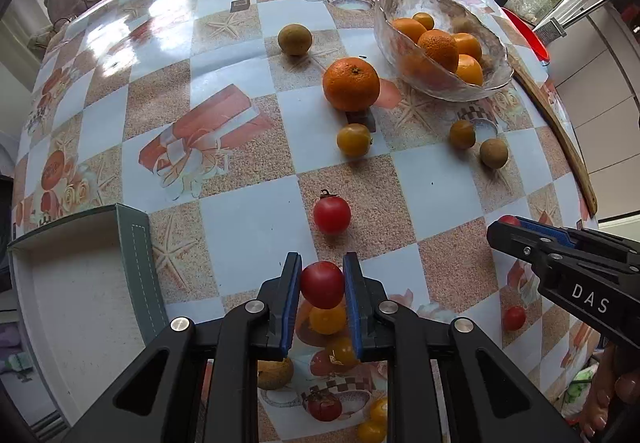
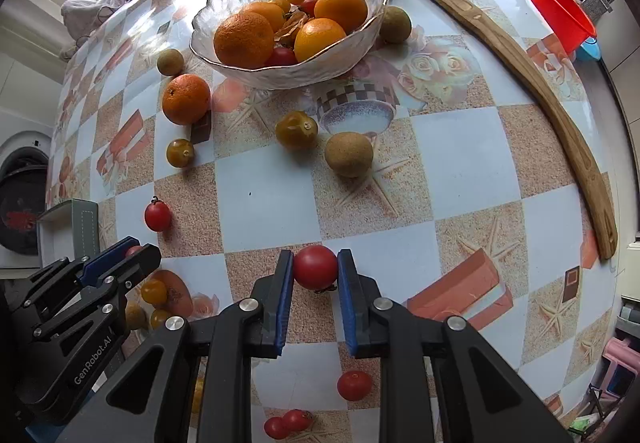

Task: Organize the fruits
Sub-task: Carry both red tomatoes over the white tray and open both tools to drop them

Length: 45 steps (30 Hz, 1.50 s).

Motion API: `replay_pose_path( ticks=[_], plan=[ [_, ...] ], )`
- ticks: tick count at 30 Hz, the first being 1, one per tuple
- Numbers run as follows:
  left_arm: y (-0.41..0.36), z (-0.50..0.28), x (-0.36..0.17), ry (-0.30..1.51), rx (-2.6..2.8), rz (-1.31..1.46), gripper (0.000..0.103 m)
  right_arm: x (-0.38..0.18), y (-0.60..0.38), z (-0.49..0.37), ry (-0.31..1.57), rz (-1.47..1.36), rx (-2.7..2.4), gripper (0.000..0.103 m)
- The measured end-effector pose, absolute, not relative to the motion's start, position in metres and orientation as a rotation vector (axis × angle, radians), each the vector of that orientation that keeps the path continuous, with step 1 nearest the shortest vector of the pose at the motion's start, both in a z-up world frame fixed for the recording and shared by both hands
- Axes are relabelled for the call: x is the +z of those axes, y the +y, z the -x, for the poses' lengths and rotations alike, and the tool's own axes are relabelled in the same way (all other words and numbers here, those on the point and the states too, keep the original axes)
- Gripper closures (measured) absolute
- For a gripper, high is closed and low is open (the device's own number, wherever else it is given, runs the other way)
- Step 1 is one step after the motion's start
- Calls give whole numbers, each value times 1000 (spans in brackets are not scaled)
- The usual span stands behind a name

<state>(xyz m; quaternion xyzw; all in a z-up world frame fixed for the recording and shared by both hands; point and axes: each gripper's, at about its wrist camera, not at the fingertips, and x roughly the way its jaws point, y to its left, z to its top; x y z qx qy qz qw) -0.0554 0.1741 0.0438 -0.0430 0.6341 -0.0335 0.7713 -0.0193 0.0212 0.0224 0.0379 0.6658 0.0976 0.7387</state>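
My left gripper [image 1: 322, 283] is shut on a red cherry tomato [image 1: 322, 284], held over the near part of the table. My right gripper [image 2: 316, 267] is shut on another red cherry tomato [image 2: 315, 267]; it also shows at the right of the left wrist view [image 1: 505, 225]. A glass bowl [image 2: 352, 47] at the back holds oranges [image 2: 243, 39] and small tomatoes. Loose on the checkered table lie a big orange [image 1: 351, 84], yellow tomatoes [image 1: 354, 139], brown round fruits [image 2: 349, 154] and red tomatoes [image 1: 332, 215].
An open grey-green box [image 1: 138, 263] with a white inside stands at the near left. A long curved wooden piece [image 2: 520, 55] lies along the right edge. A red funnel-like tub [image 2: 562, 17] sits beyond it. More small tomatoes [image 2: 354, 385] lie under the grippers.
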Motion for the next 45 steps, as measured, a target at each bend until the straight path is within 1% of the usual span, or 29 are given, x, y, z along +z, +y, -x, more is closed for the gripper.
replay_pose_path(
  ticks=[9, 14, 23, 28, 33, 38, 45],
  plan=[
    [205, 87, 81, 1326, -42, 145, 80, 53, 36, 45, 1456, -89, 286, 79],
    [233, 107, 88, 1304, 10, 168, 80, 69, 48, 68, 1459, -78, 345, 79],
    [306, 151, 88, 1298, 163, 190, 80, 76, 132, 86, 1470, -15, 496, 79],
    [351, 169, 77, 1306, 246, 218, 80, 71, 192, 89, 1473, 31, 574, 79],
    [383, 174, 58, 1325, 295, 222, 80, 53, 249, 88, 1488, 93, 625, 79],
    [394, 173, 40, 1332, 302, 194, 80, 27, 283, 83, 1525, 143, 621, 79],
    [392, 180, 24, 1372, 296, 160, 78, 6, 299, 79, 1540, 219, 592, 78]
  ],
)
